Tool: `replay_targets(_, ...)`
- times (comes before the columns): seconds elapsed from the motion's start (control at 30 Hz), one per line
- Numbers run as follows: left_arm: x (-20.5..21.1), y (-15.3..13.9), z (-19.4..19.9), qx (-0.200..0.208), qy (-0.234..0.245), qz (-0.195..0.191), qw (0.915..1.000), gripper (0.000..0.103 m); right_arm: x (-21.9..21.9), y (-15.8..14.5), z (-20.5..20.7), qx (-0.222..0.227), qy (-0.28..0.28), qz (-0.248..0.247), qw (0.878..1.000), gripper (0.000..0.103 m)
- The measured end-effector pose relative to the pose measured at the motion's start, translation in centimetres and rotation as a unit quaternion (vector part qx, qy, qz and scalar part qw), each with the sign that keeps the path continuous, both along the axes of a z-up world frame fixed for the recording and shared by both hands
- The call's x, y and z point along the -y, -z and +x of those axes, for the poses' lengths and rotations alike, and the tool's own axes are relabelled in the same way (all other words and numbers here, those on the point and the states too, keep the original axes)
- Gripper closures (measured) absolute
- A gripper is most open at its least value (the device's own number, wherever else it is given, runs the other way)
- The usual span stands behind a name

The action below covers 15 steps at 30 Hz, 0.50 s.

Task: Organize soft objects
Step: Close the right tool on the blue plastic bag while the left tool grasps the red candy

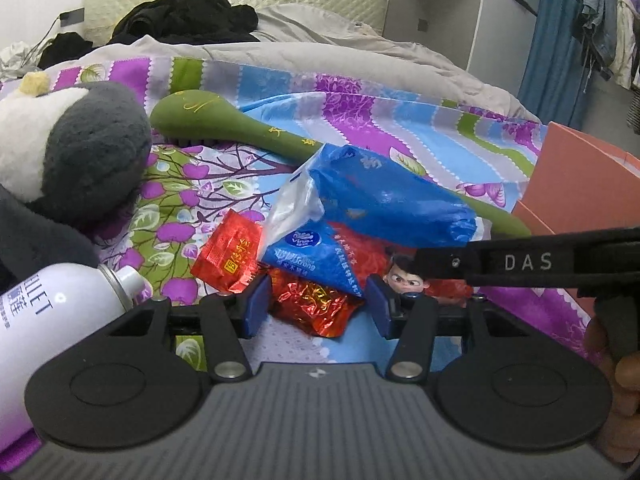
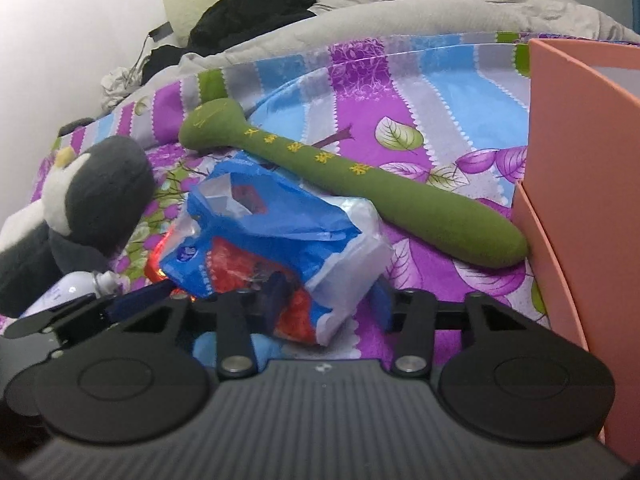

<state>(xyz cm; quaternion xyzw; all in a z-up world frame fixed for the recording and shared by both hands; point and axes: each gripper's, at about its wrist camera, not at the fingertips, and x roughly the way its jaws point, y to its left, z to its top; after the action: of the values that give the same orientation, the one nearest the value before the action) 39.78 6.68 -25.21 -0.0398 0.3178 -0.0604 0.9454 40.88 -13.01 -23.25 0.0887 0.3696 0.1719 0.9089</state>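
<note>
My left gripper (image 1: 316, 304) hung low over the bed (image 1: 400, 120), its blue pads roughly half apart with a crinkled red foil packet (image 1: 316, 306) lying between them; the pads were not pressing on it. A second red packet (image 1: 228, 258) lay just beside it, touching the blue tissue pack (image 1: 376, 200), whose loose wrapper was heaped over a red cartoon-printed bag (image 1: 404, 276).

My right gripper (image 2: 324, 304) stood at the near end of that same blue pack (image 2: 276, 240). Its jaws were partly closed around the pack's white and blue corner, but I could not tell whether the pads truly pinched it.

The long green plush stick (image 2: 360, 180) lay diagonally behind the pack, its far end touching the orange box (image 2: 568, 160) at the bed's right edge. The grey and white plush penguin (image 1: 80, 148) sat toward the left edge, with a white spray can (image 1: 60, 320) lying just in front of it. Black clothes (image 1: 188, 16) were piled by the headboard.
</note>
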Motion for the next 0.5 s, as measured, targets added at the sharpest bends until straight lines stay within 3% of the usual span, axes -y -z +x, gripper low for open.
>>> replay_targets(0.03, 0.0, 0.0, 0.0, 0.0, -0.001, -0.002, 1.0, 0.046, 0.0, 0.0, 0.0, 0.002, 0.001, 0.0, 1.0, 0.069)
replay_targets(0.17, -0.1, 0.0, -0.1, -0.001, -0.008, -0.01, 0.9999, 0.05, 0.1, -0.2, -0.1, 0.006, 0.001, 0.005, 1.0, 0.076)
replay_targets(0.2, 0.0, -0.1, -0.1, 0.0, -0.01, -0.009, 0.9999, 0.051, 0.0, -0.3, -0.2, 0.008, 0.001, 0.005, 1.0, 0.077)
replay_targets(0.23, 0.0, -0.1, -0.1, -0.001, -0.016, -0.005, 0.9999, 0.059, -0.1, -0.4, -0.3, 0.011, 0.001, 0.003, 1.0, 0.078)
replay_targets(0.5, -0.2, -0.2, -0.3, -0.004, -0.028, -0.017, 0.9995, 0.059, -0.1, -1.9, -1.3, 0.051, 0.033, -0.045, 0.997, 0.08)
